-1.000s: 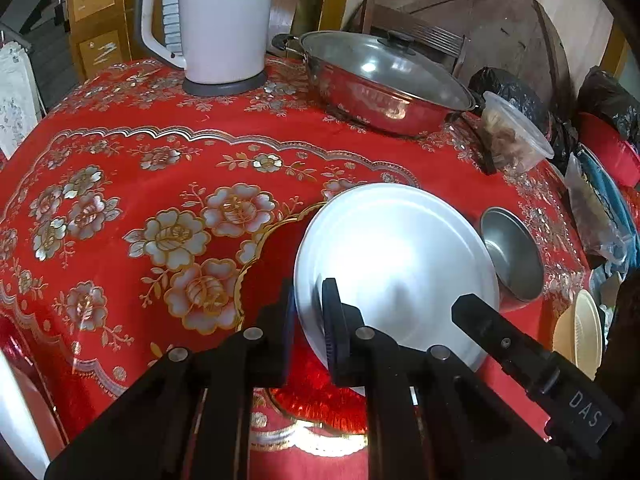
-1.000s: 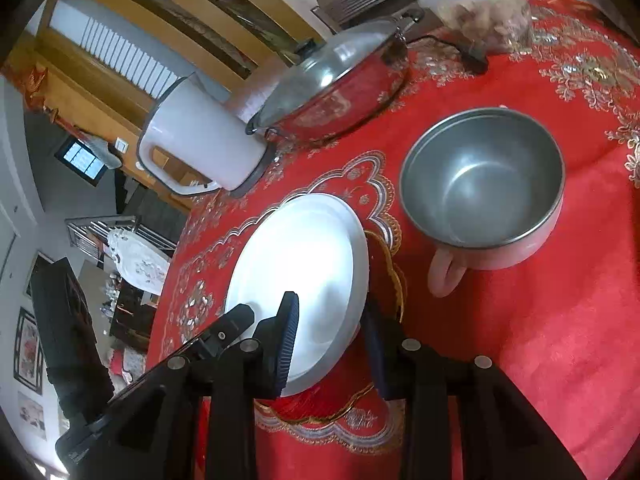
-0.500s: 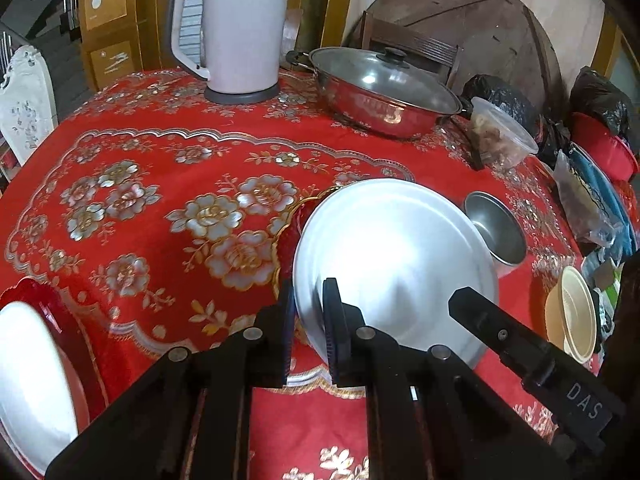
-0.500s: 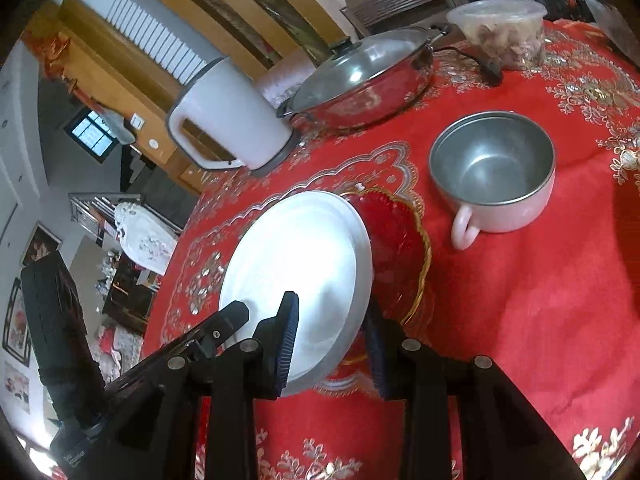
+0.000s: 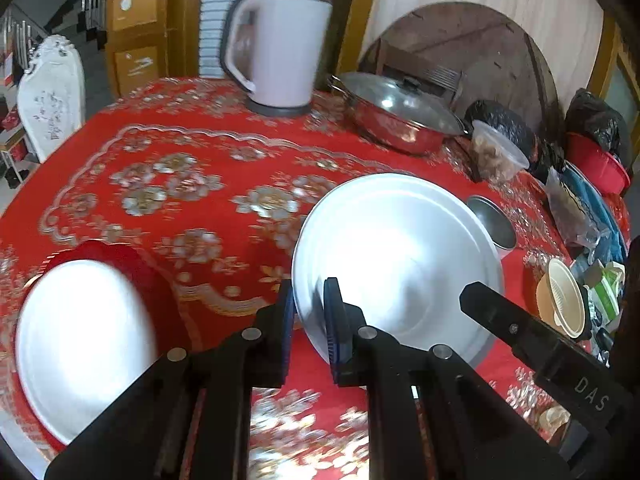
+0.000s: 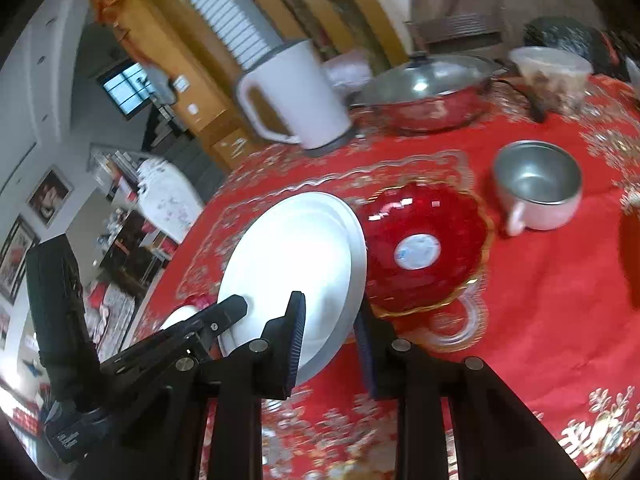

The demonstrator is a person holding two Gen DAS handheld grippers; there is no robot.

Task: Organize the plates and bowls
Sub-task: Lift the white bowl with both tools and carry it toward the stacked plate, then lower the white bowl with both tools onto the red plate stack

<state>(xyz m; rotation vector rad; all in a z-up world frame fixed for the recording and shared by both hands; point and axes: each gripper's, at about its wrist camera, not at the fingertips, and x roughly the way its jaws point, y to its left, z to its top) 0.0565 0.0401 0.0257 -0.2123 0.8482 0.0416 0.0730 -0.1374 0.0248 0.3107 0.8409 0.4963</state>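
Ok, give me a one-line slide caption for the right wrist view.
Both grippers lift a white plate above the red tablecloth, beside a red glass bowl and a steel cup.

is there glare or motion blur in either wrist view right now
Left wrist view: glare washes out the centre of the held round white plate, and the second white plate on a red dish at lower left is smeared by motion blur. Right wrist view: the red glass bowl and the white electric kettle are softly blurred; fisheye bends the room edges in both.
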